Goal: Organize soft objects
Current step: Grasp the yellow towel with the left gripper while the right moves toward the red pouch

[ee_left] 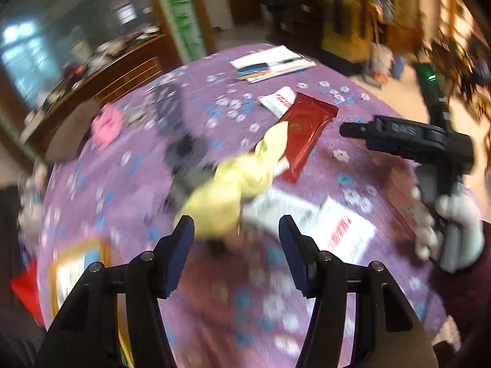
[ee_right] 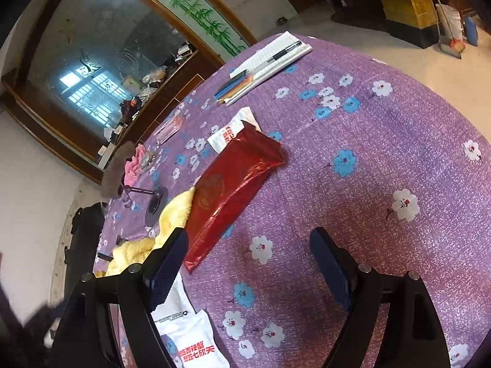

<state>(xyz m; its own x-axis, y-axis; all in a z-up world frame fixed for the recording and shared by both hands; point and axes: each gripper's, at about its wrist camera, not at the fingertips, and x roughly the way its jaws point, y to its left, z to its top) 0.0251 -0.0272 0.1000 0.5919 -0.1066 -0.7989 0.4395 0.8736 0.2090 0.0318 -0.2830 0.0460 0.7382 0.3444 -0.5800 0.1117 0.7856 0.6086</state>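
Note:
A crumpled yellow towel (ee_left: 233,184) (ee_right: 176,211) lies on the purple flowered tablecloth (ee_right: 383,153), touching a flat red plastic bag (ee_left: 307,132) (ee_right: 233,178). A pink cloth (ee_left: 106,125) (ee_right: 133,162) sits near the far left edge. White bags with red print lie by the towel (ee_left: 343,233) (ee_right: 190,337) and behind the red bag (ee_left: 277,99) (ee_right: 230,132). My left gripper (ee_left: 236,224) is open just short of the towel, with nothing between its fingers; this view is blurred. My right gripper (ee_right: 250,236) (ee_left: 349,128), held in a gloved hand (ee_left: 454,224), is open over bare cloth to the right of the red bag.
An open notebook with a pen and coloured sheets (ee_left: 270,61) (ee_right: 276,58) lies at the far side. A dark stand with a round base (ee_right: 156,202) stands left of the towel. An orange-framed box (ee_left: 76,263) lies at the near left. A wooden sideboard (ee_right: 147,116) runs behind the table.

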